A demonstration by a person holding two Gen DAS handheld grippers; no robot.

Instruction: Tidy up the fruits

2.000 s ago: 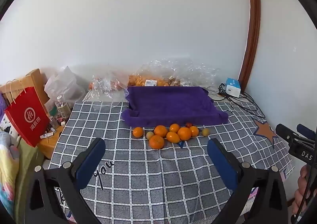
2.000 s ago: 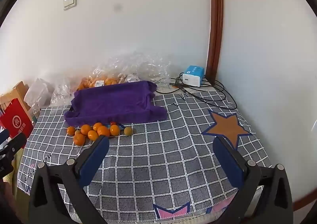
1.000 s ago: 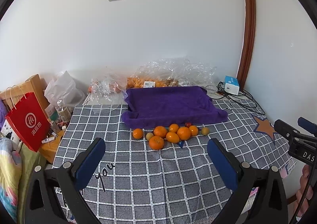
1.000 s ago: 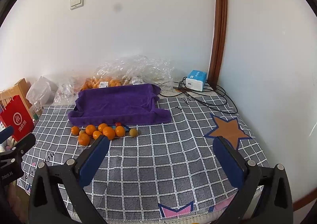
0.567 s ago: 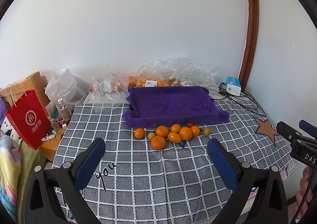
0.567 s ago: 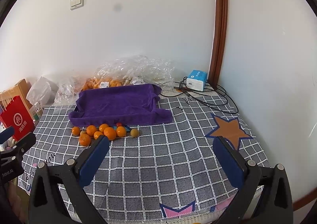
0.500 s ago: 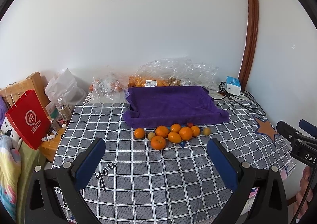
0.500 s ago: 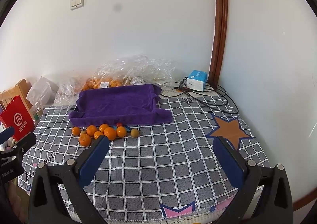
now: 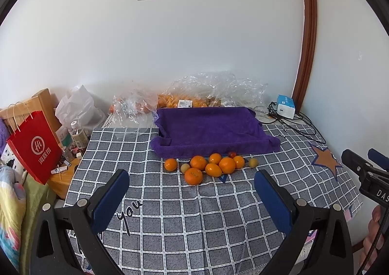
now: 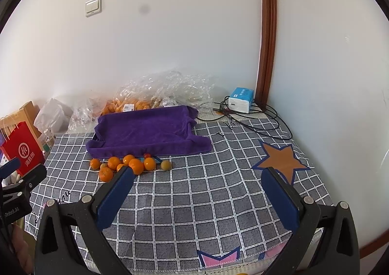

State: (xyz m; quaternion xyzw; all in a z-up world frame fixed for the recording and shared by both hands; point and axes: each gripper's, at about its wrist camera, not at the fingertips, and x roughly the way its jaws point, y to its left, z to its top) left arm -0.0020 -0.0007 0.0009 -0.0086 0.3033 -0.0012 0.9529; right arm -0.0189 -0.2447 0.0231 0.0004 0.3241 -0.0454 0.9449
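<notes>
Fingers (image 9: 110,201) of the left gripper (image 9: 192,199) spread wide, blue pads facing each other, nothing between them; gripper held above the near part of the surface (image 9: 218,221). Right gripper (image 10: 197,198) likewise wide open and empty, fingers (image 10: 279,202) over the near right of the checked cloth.

Fruits (image 9: 209,165) sit in a loose cluster mid-surface, just in front of the near edge of the purple towel-lined tray (image 9: 211,129). Mostly oranges, touching or nearly touching one another. One orange (image 9: 193,176) lies nearest the grippers. One orange (image 9: 170,164) sits at the left end, with a small pale round fruit (image 9: 185,167) beside it. A second pale yellow-green fruit (image 9: 252,162) lies at the right end, slightly apart. A small red fruit (image 9: 232,154) rests against the tray's front edge. Tray interior shows only towel.

Far behind the tray: crumpled clear plastic bags (image 9: 214,88), some holding more orange fruit, against the wall. Far right corner: blue-and-white box (image 9: 286,106) with black cables (image 9: 296,126) trailing over the cloth. An orange star print (image 10: 279,157) lies on the right side of the cloth. Off the left edge: red paper bag (image 9: 34,146), a bottle (image 9: 77,134), a white plastic bag (image 9: 77,107). The other gripper shows at the frame edge in each wrist view.
</notes>
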